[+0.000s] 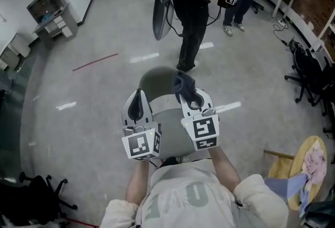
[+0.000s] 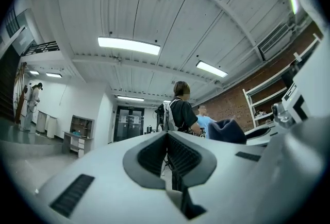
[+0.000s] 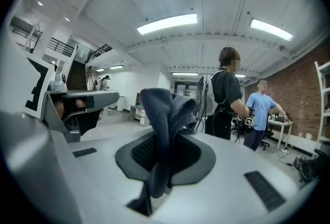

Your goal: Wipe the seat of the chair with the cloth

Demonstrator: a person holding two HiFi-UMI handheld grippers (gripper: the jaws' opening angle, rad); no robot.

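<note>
One cloth (image 1: 184, 84), one chair (image 1: 170, 123), two grippers (image 1: 137, 98) (image 1: 192, 99)

Two grippers held out side by side.
The left gripper (image 1: 137, 100) has its jaws together with nothing between them; the right gripper (image 1: 192, 99) pinches a cloth (image 3: 164, 115) bunched above its fingers.

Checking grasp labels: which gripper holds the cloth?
The right gripper: its fingers are shut on the dark blue cloth. The left gripper has its fingers together with nothing between them.
</note>
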